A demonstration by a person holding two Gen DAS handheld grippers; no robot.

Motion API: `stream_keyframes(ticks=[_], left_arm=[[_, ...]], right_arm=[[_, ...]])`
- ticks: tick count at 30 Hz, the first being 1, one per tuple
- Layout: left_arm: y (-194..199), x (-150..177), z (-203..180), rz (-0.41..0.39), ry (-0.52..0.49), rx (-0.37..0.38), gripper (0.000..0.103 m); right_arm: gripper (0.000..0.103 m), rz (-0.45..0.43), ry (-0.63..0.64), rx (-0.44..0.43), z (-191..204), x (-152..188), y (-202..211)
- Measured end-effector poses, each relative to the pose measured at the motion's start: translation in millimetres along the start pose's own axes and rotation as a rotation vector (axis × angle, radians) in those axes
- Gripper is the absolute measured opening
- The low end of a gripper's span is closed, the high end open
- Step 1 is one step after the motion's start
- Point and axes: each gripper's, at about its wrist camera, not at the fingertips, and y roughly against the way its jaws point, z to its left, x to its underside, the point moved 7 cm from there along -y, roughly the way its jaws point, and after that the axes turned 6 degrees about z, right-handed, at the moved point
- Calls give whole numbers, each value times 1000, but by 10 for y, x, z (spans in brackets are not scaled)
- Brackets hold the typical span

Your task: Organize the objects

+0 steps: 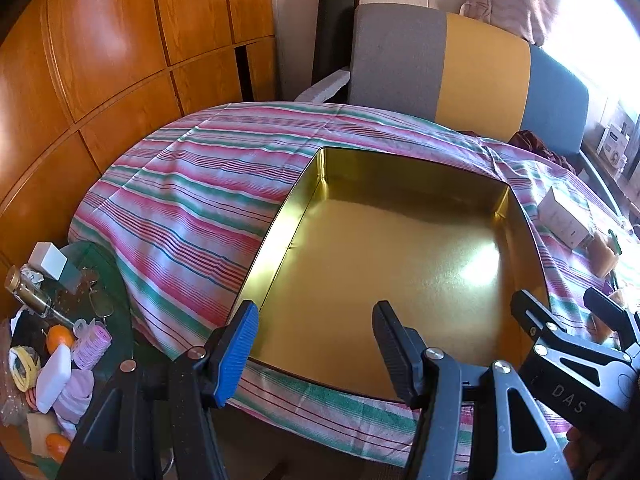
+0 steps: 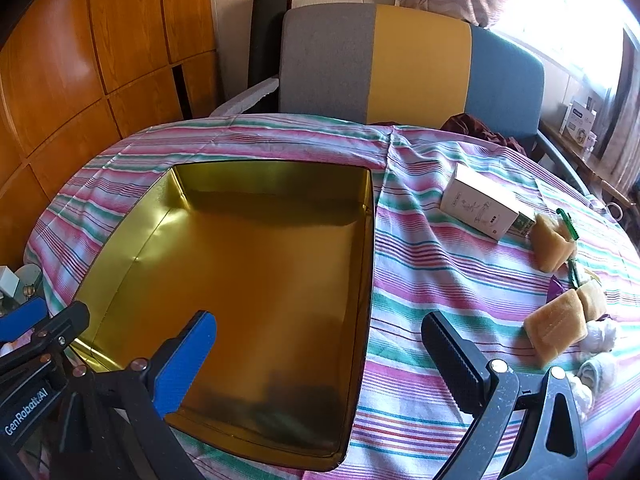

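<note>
An empty gold tin (image 1: 400, 260) (image 2: 256, 248) lies open on the striped tablecloth (image 2: 440, 280). My left gripper (image 1: 316, 344) hovers over the tin's near edge, open, with nothing between its blue and black fingers. My right gripper (image 2: 320, 360) stands wide open astride the tin's right wall, holding nothing. Each gripper shows in the other's view: the right one (image 1: 564, 304), the left one (image 2: 52, 314). To the right of the tin lie a white box (image 2: 480, 204) (image 1: 560, 220), two yellow spongy blocks (image 2: 554, 332) (image 2: 550, 244), a green pen (image 2: 568, 224) and white wrapped bundles (image 2: 598, 336).
A grey, yellow and blue chair back (image 2: 400, 68) stands behind the table, with dark red cloth (image 2: 480, 128) on its seat. Wooden cabinet doors (image 1: 100, 60) fill the left. A glass side table (image 1: 108, 264) at lower left holds oranges, a bottle, glasses and hair rollers.
</note>
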Motion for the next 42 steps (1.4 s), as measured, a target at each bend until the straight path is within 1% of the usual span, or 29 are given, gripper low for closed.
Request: stream_keyframes(ticks=[13, 19, 25, 27, 29, 32, 35, 39, 42], left_arm=[[-26, 16, 13, 8, -1, -7, 60], [-29, 24, -14, 12, -4, 2, 60], [-25, 43, -83, 12, -32, 7, 60], [-41, 60, -128, 17, -46, 24, 60], [-72, 82, -175, 34, -78, 42, 60], [-103, 135, -243, 50, -95, 56, 60], [-95, 192, -327, 56, -115, 81, 60], [-68, 292, -521, 65, -164, 139, 60], [-17, 348, -653, 52, -205, 173, 60]], right_arm=[[103, -10, -6, 10, -28, -8, 36], [103, -12, -21, -1, -62, -8, 51], [103, -27, -6, -21, -78, -16, 102], [103, -39, 9, -15, -112, -34, 143], [103, -51, 21, 7, -175, -55, 195], [103, -60, 25, 21, -280, -44, 268], [103, -58, 20, 1, -405, 13, 311], [103, -63, 25, 8, -645, 166, 369], [101, -81, -25, 0, -964, 298, 456]])
